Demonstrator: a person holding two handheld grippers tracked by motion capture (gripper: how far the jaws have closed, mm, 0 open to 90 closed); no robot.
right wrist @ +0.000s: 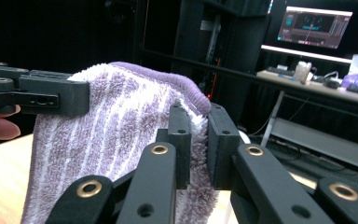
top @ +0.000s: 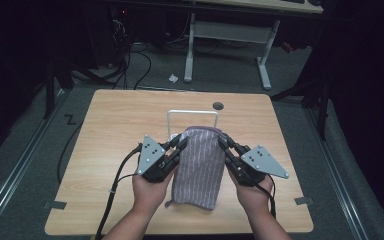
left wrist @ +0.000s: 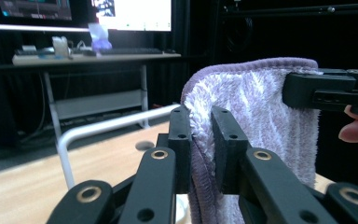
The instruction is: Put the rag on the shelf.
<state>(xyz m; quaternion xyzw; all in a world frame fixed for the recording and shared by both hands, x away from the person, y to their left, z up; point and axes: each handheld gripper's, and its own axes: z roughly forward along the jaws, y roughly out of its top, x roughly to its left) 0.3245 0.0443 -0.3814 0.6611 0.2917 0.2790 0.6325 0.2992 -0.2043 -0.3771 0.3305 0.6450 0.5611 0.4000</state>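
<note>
My left gripper [top: 181, 142] and right gripper [top: 223, 143] each pinch a top corner of the towel [top: 200, 167] just before the rack [top: 192, 113]; I'd lift evenly, keeping the edge taut.

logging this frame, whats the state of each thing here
towel: far end lifted, held by both top corners, near end on the table
left gripper: shut on the towel's left corner
right gripper: shut on the towel's right corner
white rack: upright on the table behind the towel, bare
</note>
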